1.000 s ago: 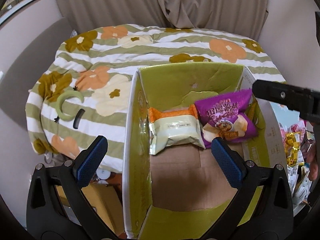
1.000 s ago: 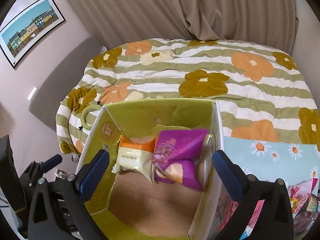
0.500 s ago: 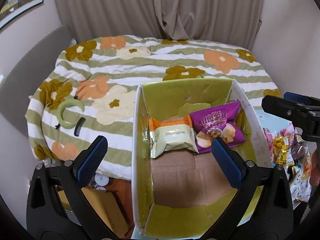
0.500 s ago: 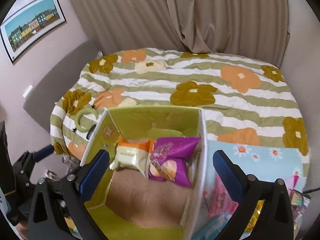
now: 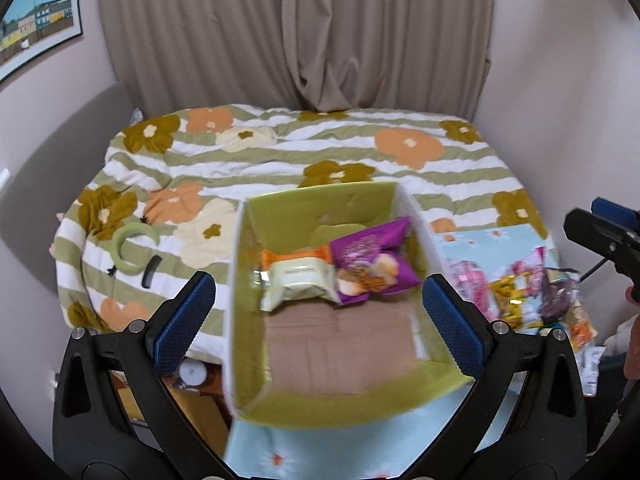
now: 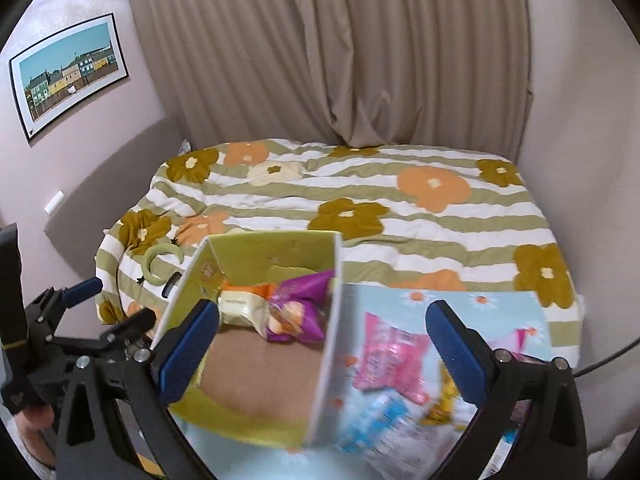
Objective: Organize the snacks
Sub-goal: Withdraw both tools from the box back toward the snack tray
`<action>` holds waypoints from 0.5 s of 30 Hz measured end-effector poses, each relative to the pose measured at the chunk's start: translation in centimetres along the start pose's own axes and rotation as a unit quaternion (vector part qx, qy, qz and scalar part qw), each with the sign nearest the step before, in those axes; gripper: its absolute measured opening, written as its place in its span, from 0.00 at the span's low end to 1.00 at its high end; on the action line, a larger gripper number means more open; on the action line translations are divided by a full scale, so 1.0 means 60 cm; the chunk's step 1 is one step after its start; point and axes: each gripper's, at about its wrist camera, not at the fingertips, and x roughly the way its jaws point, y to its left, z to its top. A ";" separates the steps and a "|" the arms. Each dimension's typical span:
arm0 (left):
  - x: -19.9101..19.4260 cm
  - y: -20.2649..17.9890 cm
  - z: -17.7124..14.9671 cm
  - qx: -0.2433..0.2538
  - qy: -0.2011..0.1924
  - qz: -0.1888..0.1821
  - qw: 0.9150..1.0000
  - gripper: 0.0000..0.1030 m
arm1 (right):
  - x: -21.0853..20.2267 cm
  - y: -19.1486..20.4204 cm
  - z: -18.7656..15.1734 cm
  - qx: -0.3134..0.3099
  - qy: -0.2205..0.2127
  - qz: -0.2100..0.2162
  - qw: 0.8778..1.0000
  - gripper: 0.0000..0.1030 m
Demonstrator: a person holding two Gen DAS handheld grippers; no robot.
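Bed: flowered quilt point(image 5: 280, 160) fills mid-frame.
Box point(image 5: 320, 400): centre, two snacks stored.
Your left gripper point(image 5: 320, 312), right gripper point(image 6: 322, 344): both spread, empty.

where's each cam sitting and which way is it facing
Left wrist: on the left claw, above the box, facing the bed; both fingers show, the right claw at the right edge.
Right wrist: on the right claw, over the box's right wall and pink packet; left claw at left.
Shared: box, purple bag, bed, curtain.

No legible text, purple snack bag point(image 5: 374, 266) included (print blurred)
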 end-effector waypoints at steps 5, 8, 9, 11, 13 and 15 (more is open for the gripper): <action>-0.032 -0.077 -0.026 -0.012 0.003 -0.030 0.999 0.99 | -0.079 -0.084 -0.044 0.004 -0.006 -0.024 1.000 1.00; -0.044 -0.135 -0.050 -0.009 0.010 -0.048 0.999 0.99 | -0.123 -0.135 -0.075 0.012 -0.005 -0.041 0.999 1.00; -0.047 -0.153 -0.057 -0.006 0.012 -0.051 0.999 0.99 | -0.134 -0.150 -0.084 0.017 -0.005 -0.045 0.999 1.00; -0.052 -0.191 -0.074 0.000 0.017 -0.056 0.998 0.99 | -0.160 -0.185 -0.107 0.028 -0.003 -0.054 0.998 1.00; -0.054 -0.226 -0.089 0.006 0.025 -0.065 0.998 0.99 | -0.178 -0.210 -0.127 0.036 0.000 -0.063 0.997 1.00; -0.055 -0.262 -0.109 0.012 0.033 -0.075 0.997 0.99 | -0.196 -0.240 -0.152 0.048 0.005 -0.073 0.996 1.00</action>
